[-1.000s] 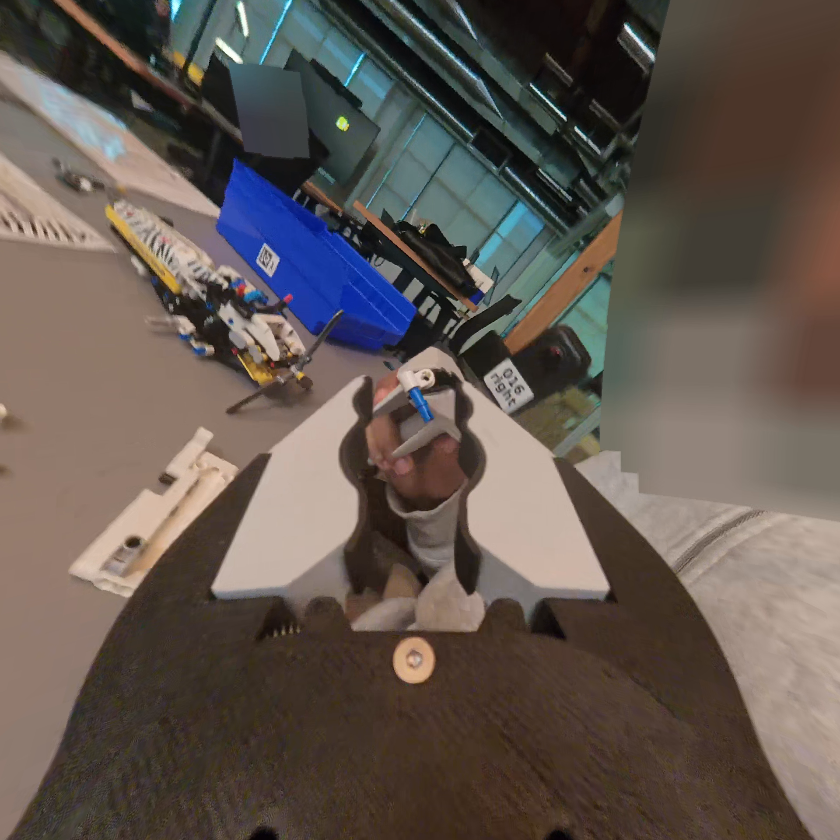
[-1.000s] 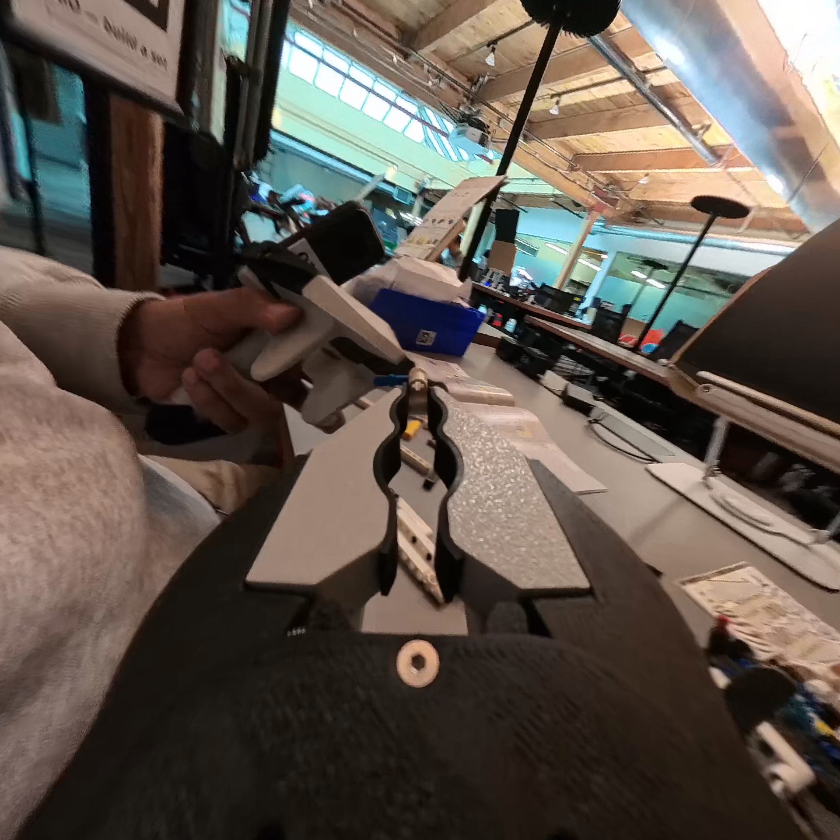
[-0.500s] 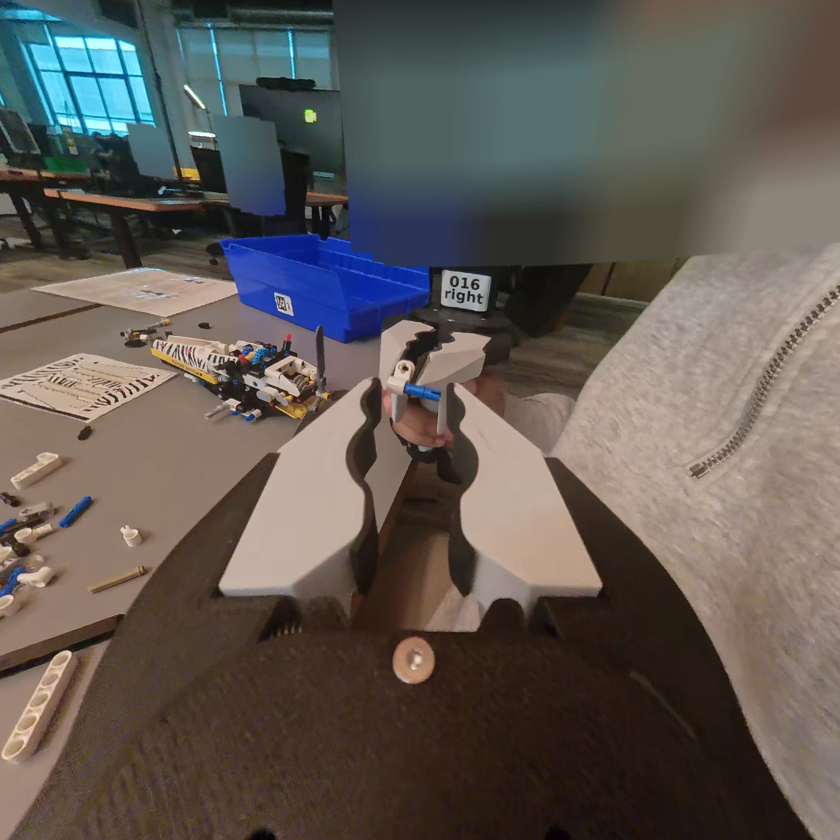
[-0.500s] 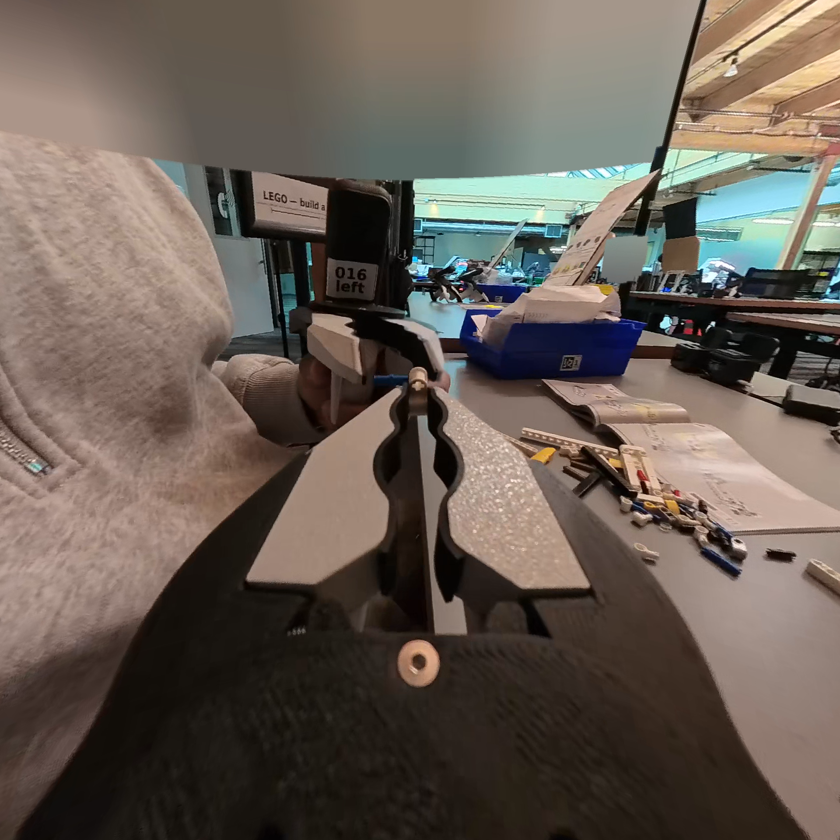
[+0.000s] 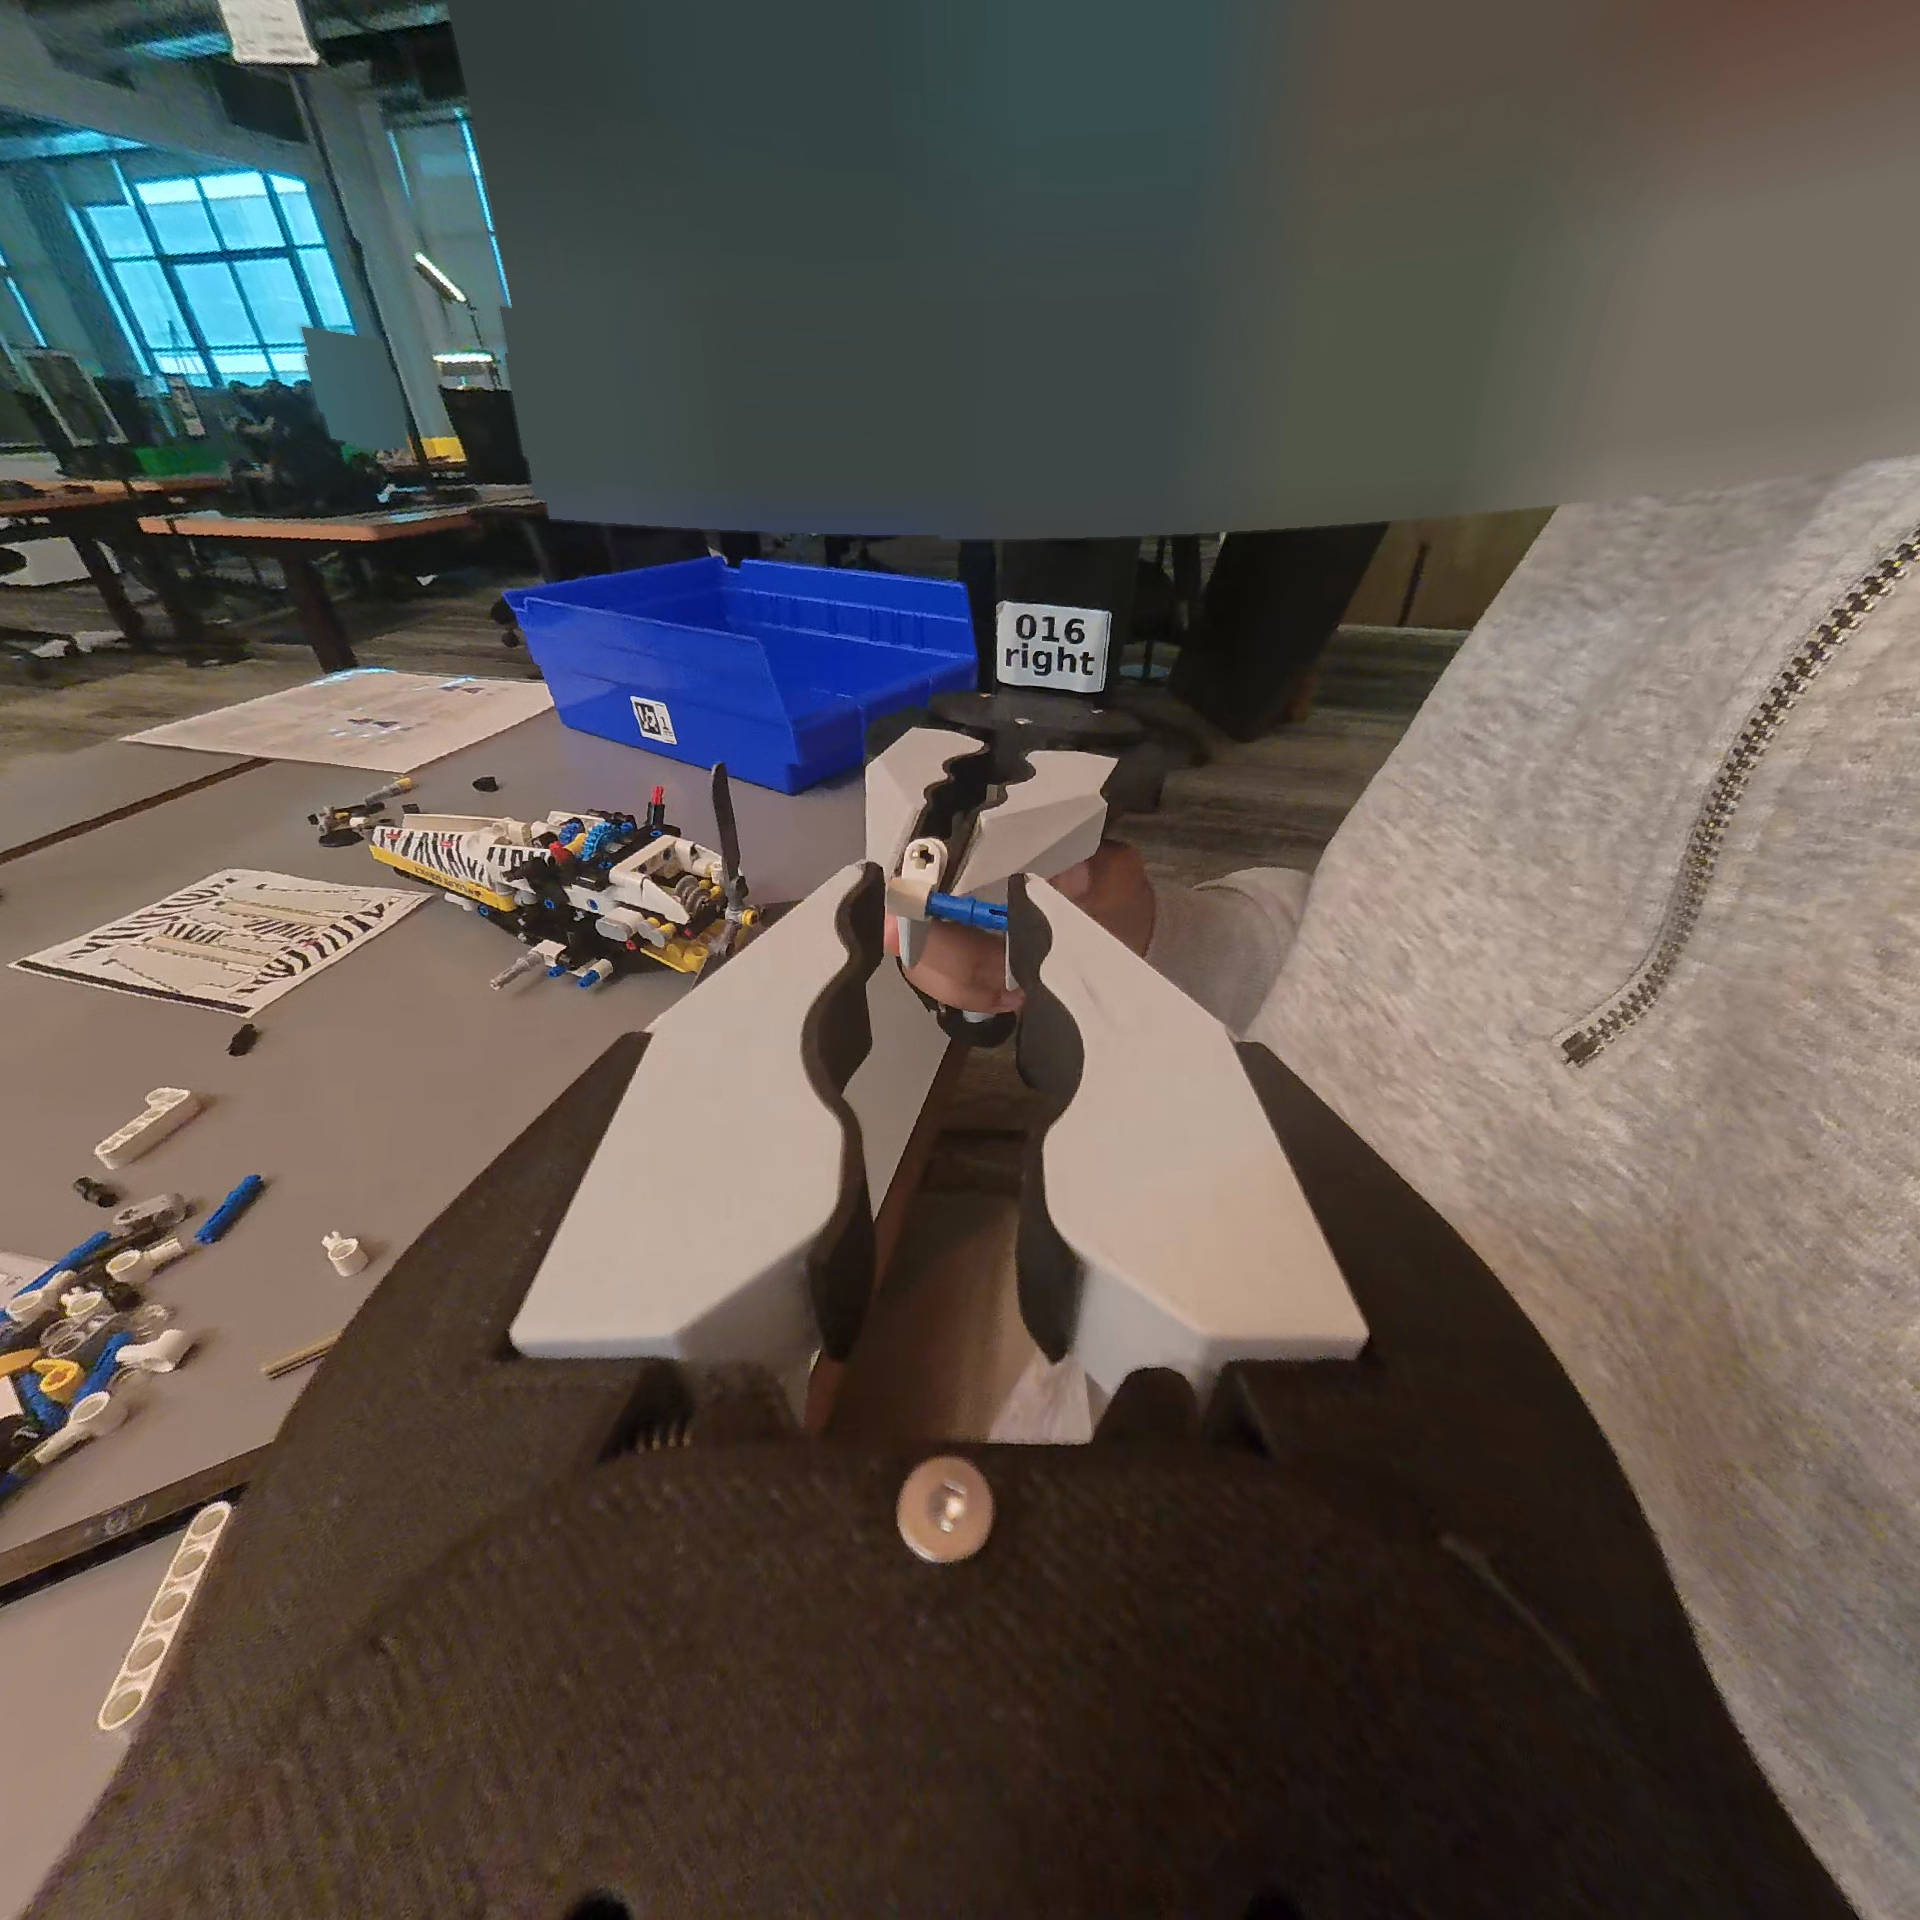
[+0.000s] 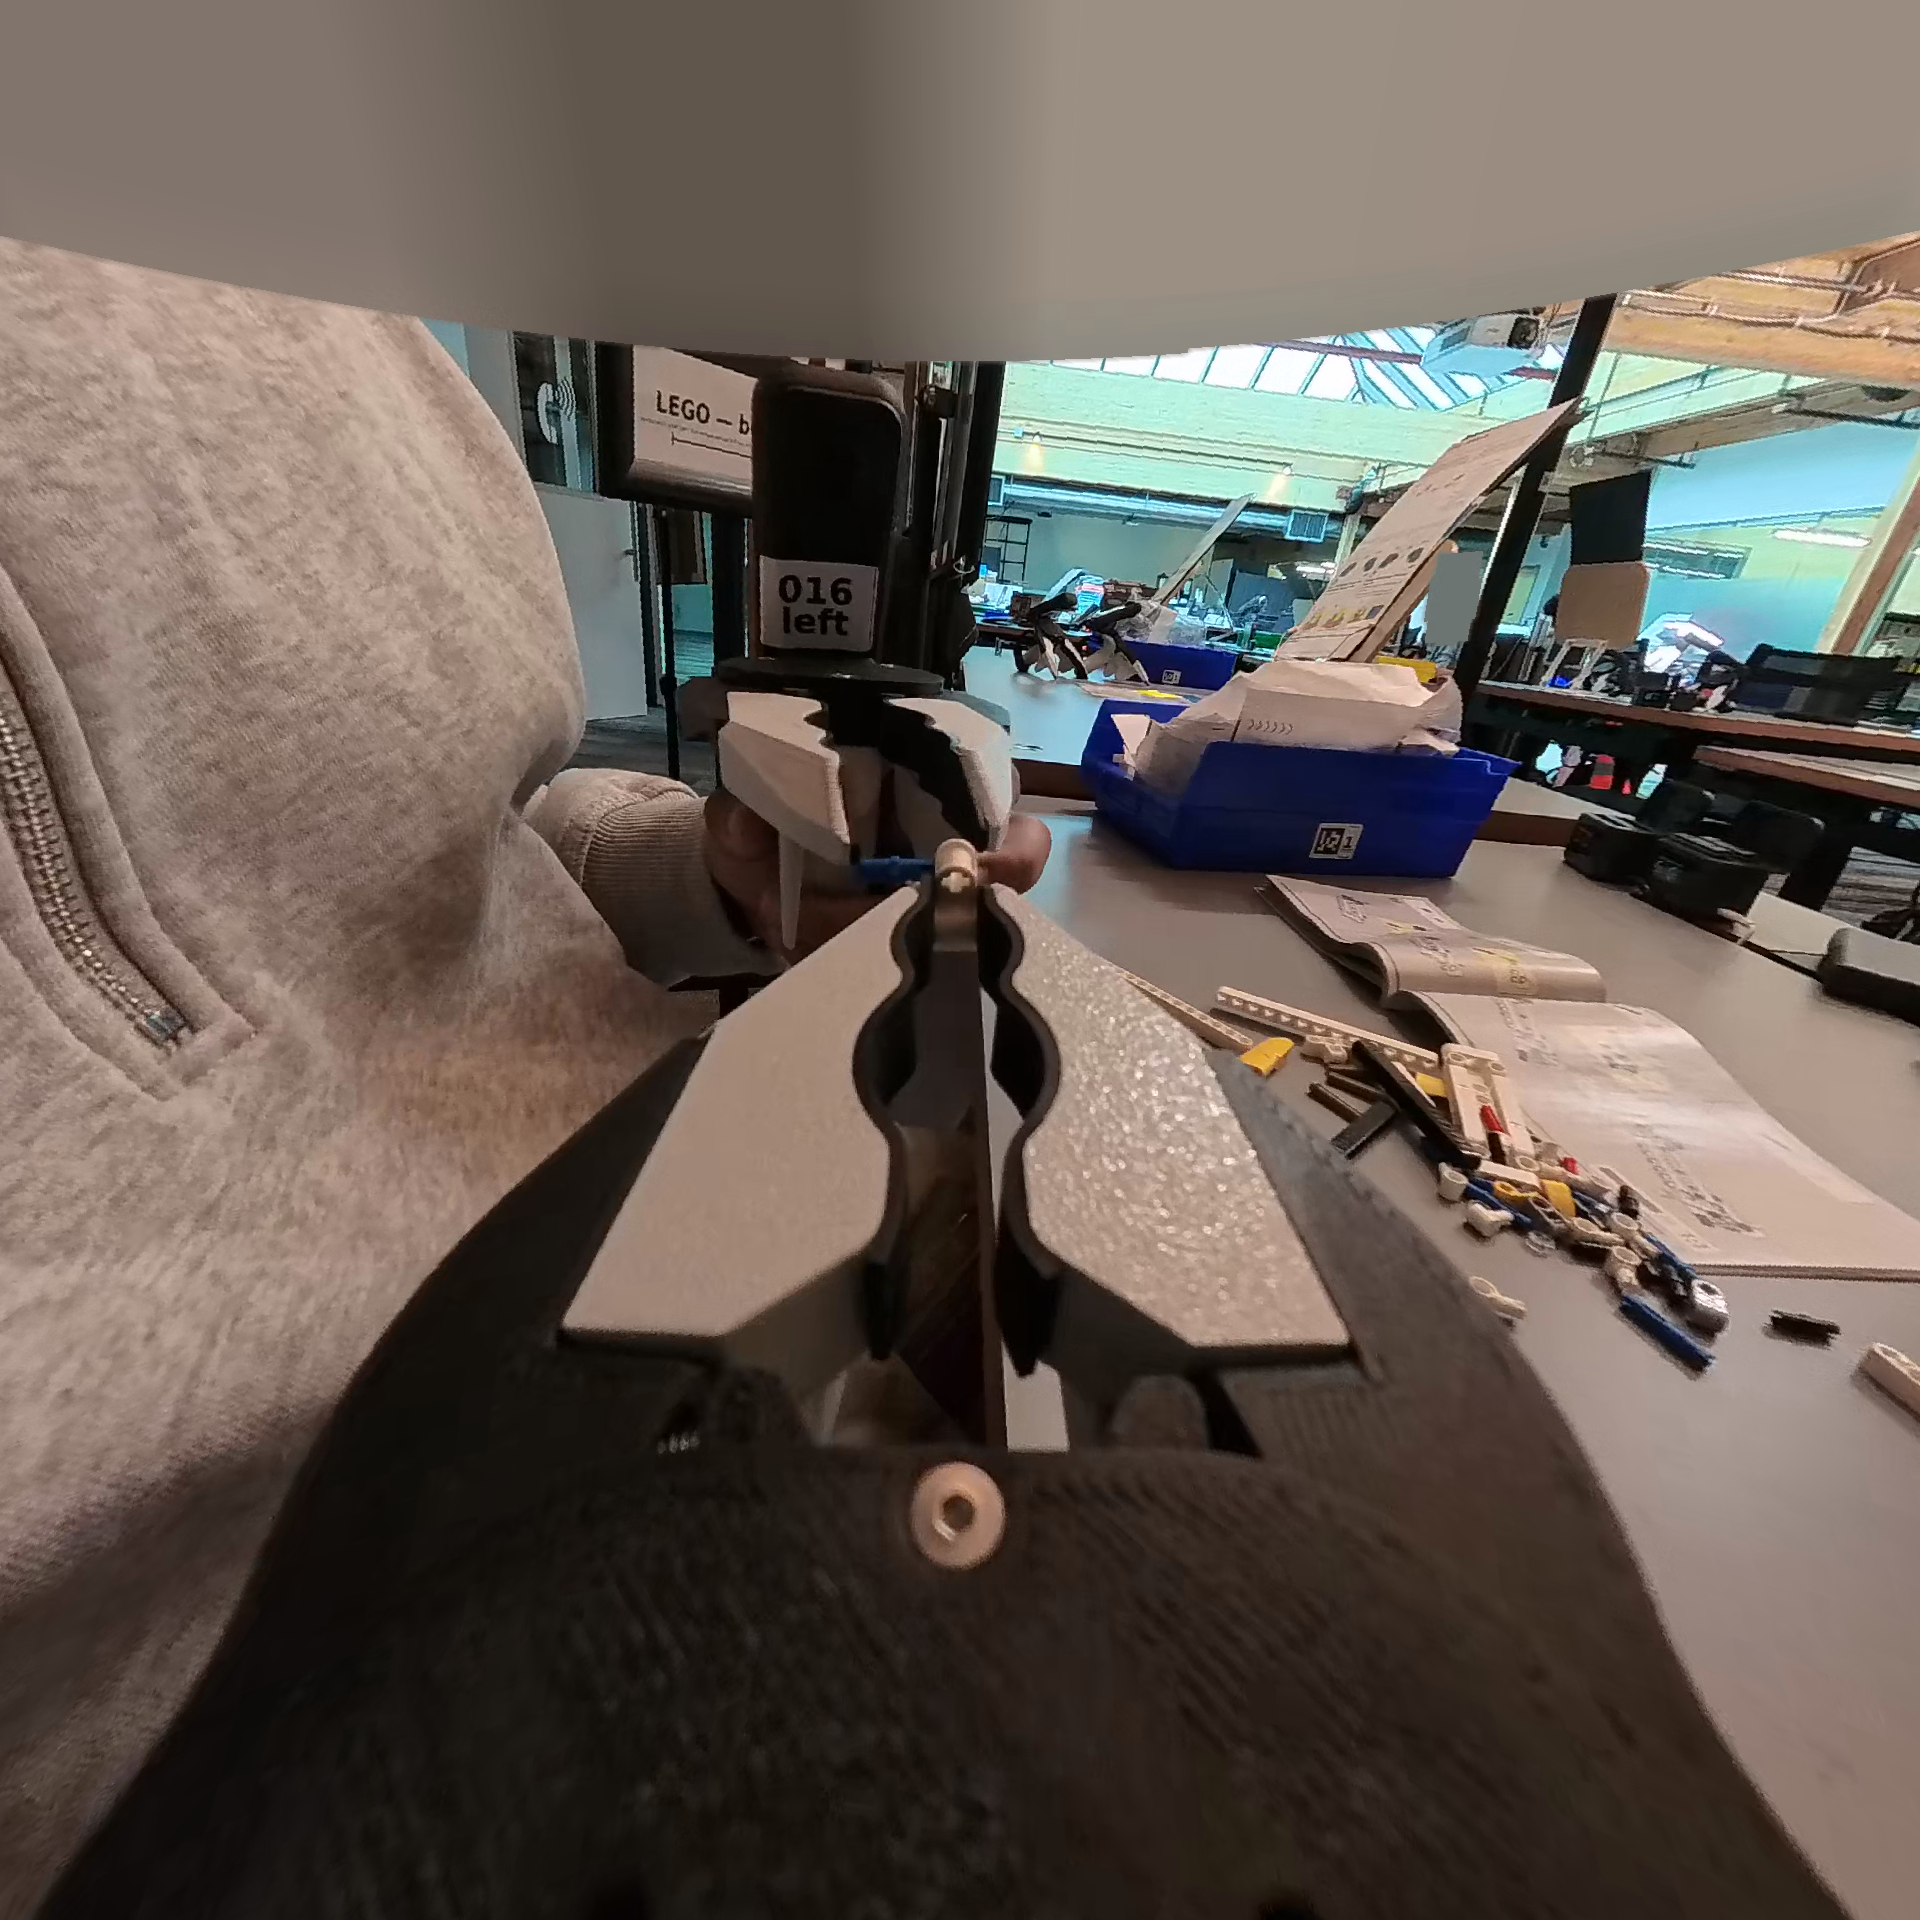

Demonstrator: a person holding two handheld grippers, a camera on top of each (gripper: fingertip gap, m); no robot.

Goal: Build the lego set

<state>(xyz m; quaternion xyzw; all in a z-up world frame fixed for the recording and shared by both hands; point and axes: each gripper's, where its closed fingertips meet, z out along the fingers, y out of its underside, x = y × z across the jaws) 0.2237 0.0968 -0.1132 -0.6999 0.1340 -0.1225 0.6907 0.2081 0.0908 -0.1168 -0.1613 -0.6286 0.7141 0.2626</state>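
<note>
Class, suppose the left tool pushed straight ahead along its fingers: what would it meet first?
Probably the small white connector with its blue pin, pinched in the right tool directly ahead; the left tool already brackets the pin, though depth is unclear.

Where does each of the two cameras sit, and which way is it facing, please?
Left wrist view: on the left gripper, facing the right gripper, table and blue bin; a grey sleeve shows.
Right wrist view: on the right gripper, facing the left gripper; grey hoodie at left.
Shared: the connector and blue pin.
</note>
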